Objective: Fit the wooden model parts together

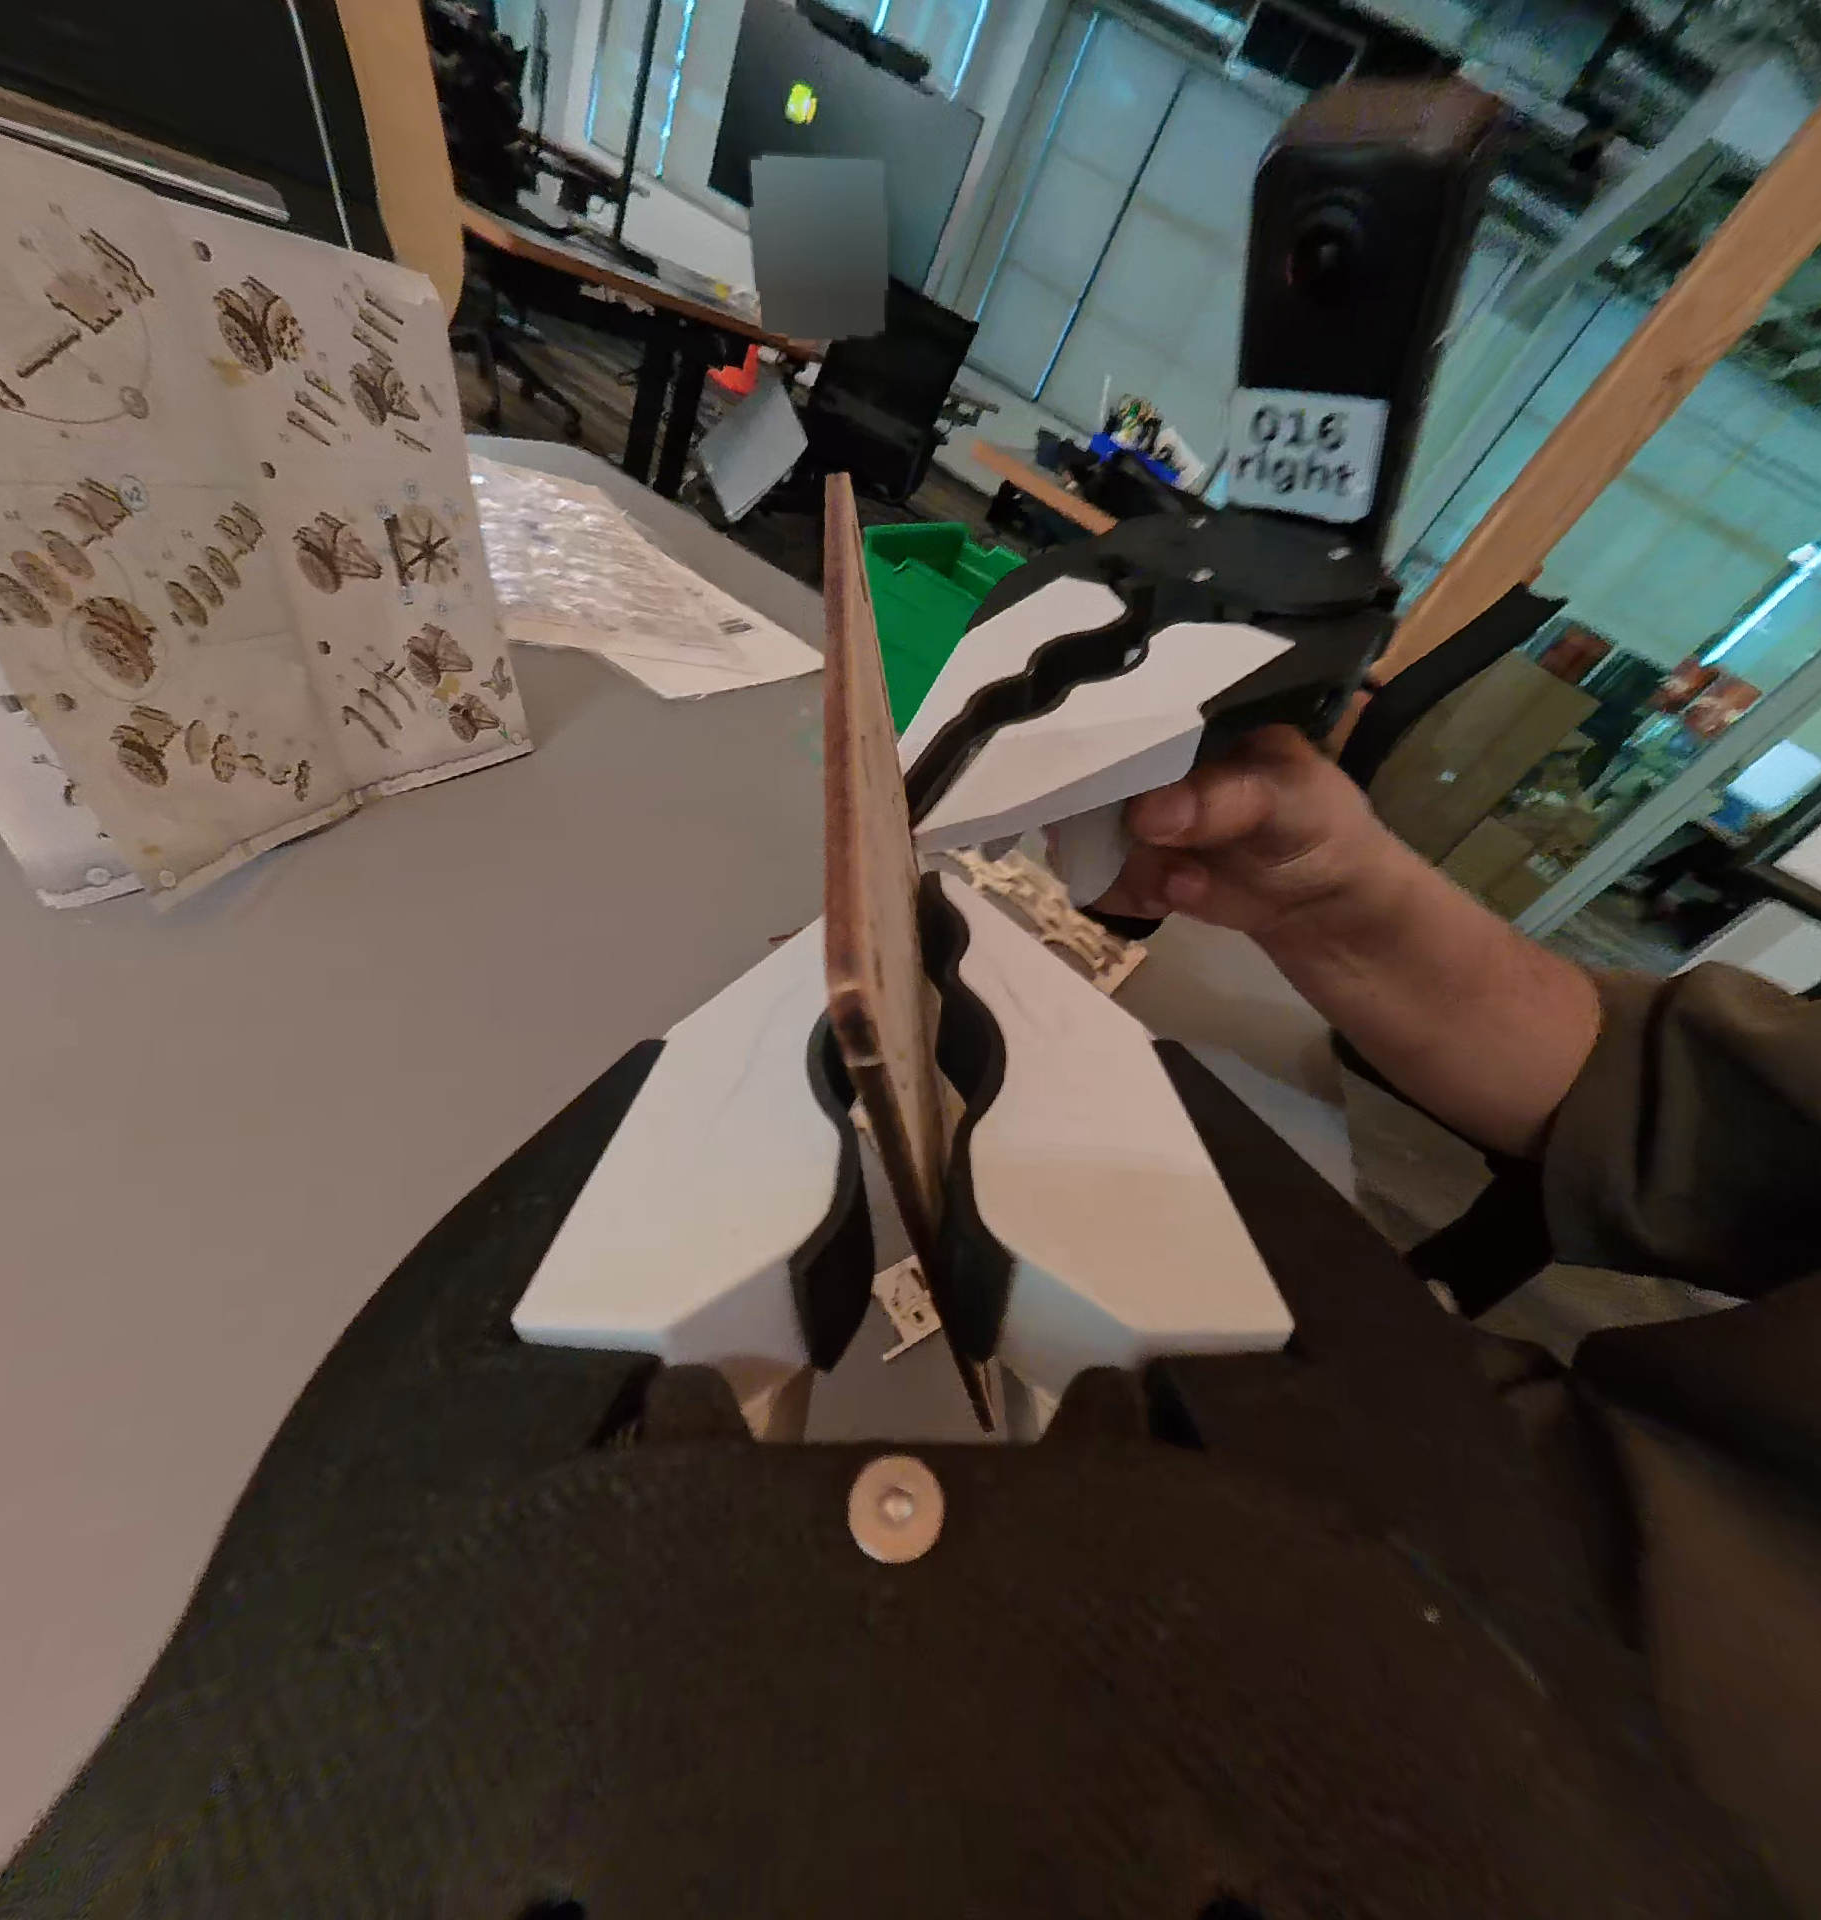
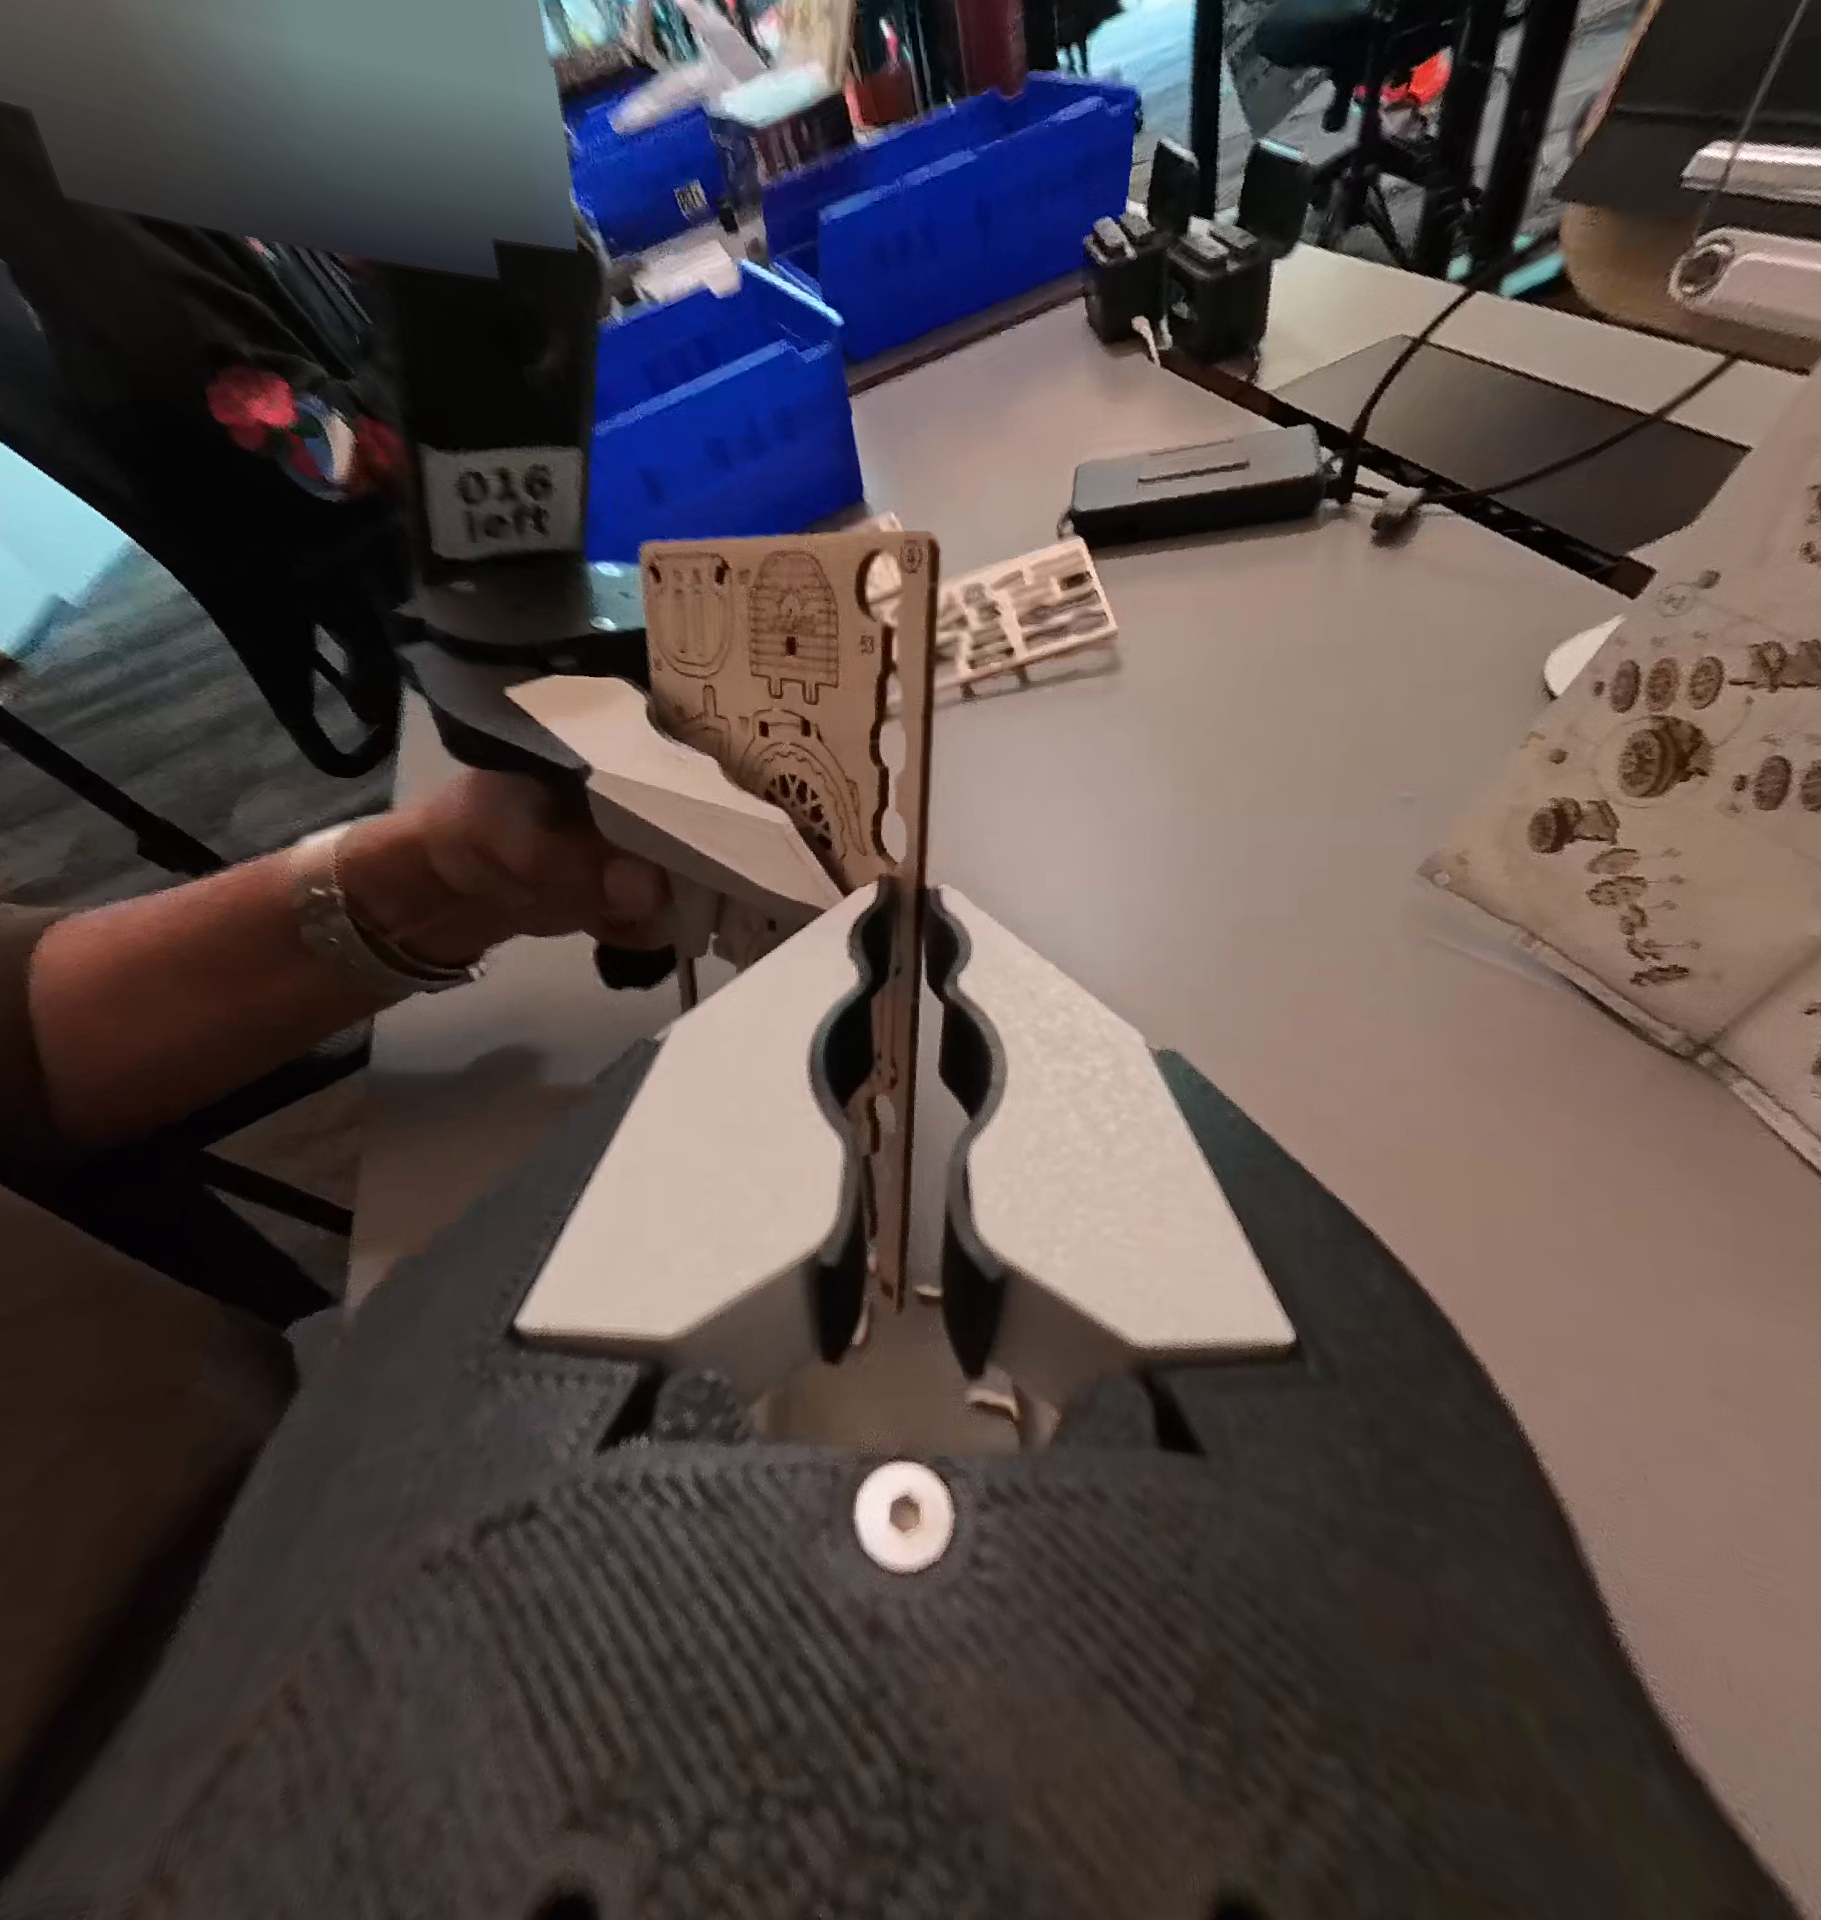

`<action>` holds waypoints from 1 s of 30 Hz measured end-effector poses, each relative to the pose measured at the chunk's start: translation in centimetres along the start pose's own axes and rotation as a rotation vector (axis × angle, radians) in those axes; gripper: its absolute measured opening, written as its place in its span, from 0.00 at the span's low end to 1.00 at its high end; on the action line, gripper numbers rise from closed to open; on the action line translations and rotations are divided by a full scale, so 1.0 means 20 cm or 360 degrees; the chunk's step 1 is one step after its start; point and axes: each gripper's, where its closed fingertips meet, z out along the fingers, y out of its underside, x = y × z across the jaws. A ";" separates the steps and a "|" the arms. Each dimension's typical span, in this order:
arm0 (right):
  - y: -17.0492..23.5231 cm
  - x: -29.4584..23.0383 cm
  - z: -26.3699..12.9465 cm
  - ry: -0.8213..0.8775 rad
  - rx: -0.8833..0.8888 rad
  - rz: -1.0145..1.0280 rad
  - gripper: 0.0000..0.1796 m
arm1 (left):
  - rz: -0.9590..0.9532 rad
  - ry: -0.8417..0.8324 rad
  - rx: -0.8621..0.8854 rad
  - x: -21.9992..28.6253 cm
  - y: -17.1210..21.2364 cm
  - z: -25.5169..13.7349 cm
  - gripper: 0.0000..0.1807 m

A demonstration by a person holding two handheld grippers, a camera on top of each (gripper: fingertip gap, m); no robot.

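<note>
A thin laser-cut wooden parts sheet (image 1: 875, 790) stands on edge above the grey table (image 1: 470, 1039), held by both grippers. My left gripper (image 1: 885, 904) is shut on its lower part, with the sheet seen edge-on between the white fingers. My right gripper (image 1: 921, 769) reaches in from the right and is shut on the same sheet. In the right wrist view the sheet (image 2: 781, 665) shows its engraved face with cut outlines and several holes. There my right gripper (image 2: 911, 896) clamps its near edge, and my left gripper (image 2: 802, 842) comes in from the left.
A folded instruction sheet (image 1: 210, 540) stands at the left; it also shows in the right wrist view (image 2: 1716, 790). Another wooden parts sheet (image 2: 1031, 623) lies flat behind. Blue bins (image 2: 719, 416), a black power adapter (image 2: 1197, 483), a green bin (image 1: 927, 592) and a plastic wrapper (image 1: 594, 582) sit farther back.
</note>
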 end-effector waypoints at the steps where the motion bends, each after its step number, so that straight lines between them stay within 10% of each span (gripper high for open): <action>1: -0.02 -0.02 0.00 -0.0063 0.0057 0.0027 0.03 | -0.0038 0.0061 0.0040 0.02 -0.02 -0.01 0.01; 6: -0.07 -0.07 -0.04 -0.0401 0.0190 0.0258 0.03 | -0.0131 0.0211 0.0096 0.07 -0.07 -0.03 0.01; 30: 0.00 -0.05 -0.04 -0.0245 -0.0029 0.0036 0.03 | -0.0133 0.0111 0.0066 0.05 -0.05 0.00 0.00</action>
